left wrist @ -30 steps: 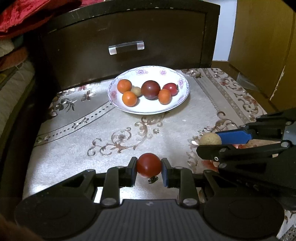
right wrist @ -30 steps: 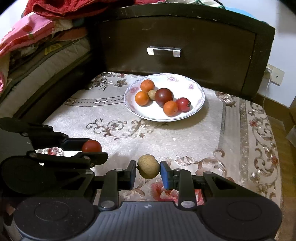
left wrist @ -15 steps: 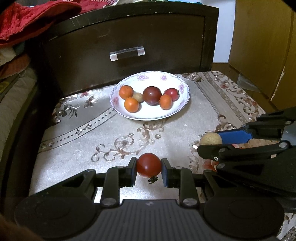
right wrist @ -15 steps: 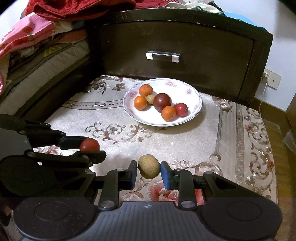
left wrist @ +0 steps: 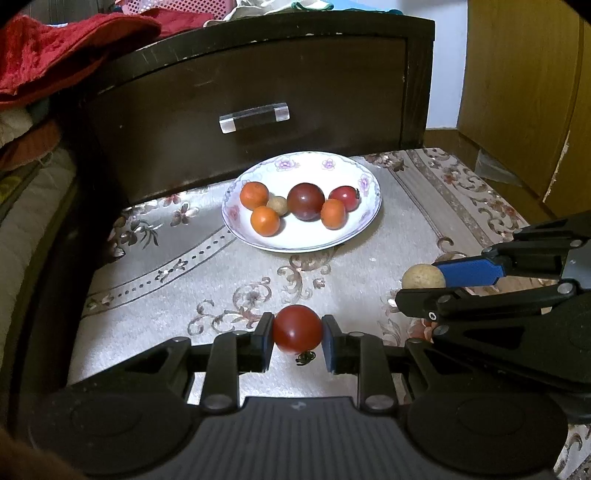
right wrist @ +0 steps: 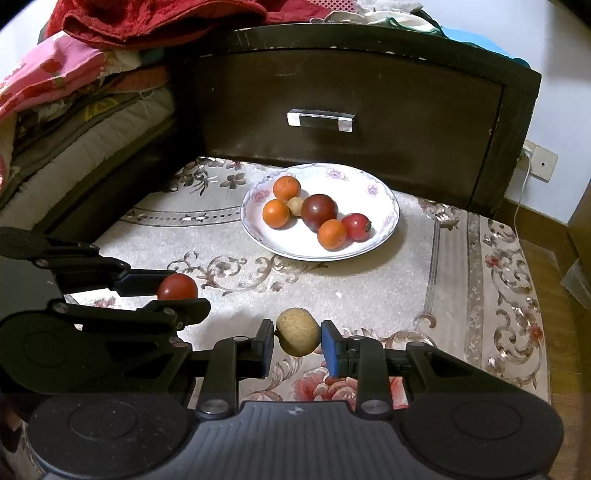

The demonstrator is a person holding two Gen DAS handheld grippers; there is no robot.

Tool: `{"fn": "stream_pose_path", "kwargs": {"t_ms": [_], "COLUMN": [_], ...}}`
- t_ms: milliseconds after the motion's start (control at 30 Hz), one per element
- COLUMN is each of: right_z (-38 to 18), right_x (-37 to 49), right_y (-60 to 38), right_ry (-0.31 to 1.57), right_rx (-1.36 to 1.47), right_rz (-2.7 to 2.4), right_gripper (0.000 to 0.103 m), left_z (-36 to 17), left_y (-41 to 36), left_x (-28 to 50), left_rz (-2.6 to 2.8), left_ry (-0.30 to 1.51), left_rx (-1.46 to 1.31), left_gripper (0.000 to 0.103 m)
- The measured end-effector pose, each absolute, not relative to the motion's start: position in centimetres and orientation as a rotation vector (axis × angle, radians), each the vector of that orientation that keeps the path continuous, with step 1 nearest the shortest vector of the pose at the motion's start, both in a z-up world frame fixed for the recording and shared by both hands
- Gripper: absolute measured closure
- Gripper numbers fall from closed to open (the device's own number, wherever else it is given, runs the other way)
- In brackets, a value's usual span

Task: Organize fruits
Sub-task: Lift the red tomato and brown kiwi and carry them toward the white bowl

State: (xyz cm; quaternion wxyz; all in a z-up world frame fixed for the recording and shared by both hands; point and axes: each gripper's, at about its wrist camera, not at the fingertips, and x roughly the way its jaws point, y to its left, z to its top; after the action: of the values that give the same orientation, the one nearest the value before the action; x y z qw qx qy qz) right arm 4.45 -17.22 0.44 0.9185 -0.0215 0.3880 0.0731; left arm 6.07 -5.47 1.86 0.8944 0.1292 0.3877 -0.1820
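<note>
My left gripper (left wrist: 297,338) is shut on a small red tomato (left wrist: 297,328), held above the patterned cloth. My right gripper (right wrist: 297,338) is shut on a round tan fruit (right wrist: 298,331). Each gripper shows in the other's view: the right gripper (left wrist: 424,286) with the tan fruit (left wrist: 423,276) at the right, the left gripper (right wrist: 177,295) with the red tomato (right wrist: 177,287) at the left. Farther back stands a white flowered plate (left wrist: 354,236) (right wrist: 380,240) holding several fruits: orange ones, a dark plum, a red tomato and a small tan fruit.
A dark wooden drawer front (left wrist: 255,85) with a clear handle (left wrist: 254,117) rises just behind the plate. Folded bedding and a red cloth (right wrist: 147,22) pile up at the left. A wooden cabinet (left wrist: 524,92) stands to the right. The flowered cloth (right wrist: 480,258) covers the surface.
Both views have tilted slightly, so the plate sits lower in the frames. Both grippers still hold their fruits in the same spots.
</note>
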Motion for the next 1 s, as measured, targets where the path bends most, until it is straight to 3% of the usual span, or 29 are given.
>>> {"fn": "stream_pose_path", "kwargs": {"t_ms": [1000], "right_z": [1.4], "right_x": [6.3], "right_y": [-18.1], "right_ry": [0.754], "right_rx": [-0.036], "right_rz": [0.132], "right_gripper": [0.076], "left_z": [3.2], "left_y": [-6.4], "left_x": [8.2], "left_rz": [-0.370], "left_ry": [0.751], "left_rx": [0.278], "left_gripper": [0.070]}}
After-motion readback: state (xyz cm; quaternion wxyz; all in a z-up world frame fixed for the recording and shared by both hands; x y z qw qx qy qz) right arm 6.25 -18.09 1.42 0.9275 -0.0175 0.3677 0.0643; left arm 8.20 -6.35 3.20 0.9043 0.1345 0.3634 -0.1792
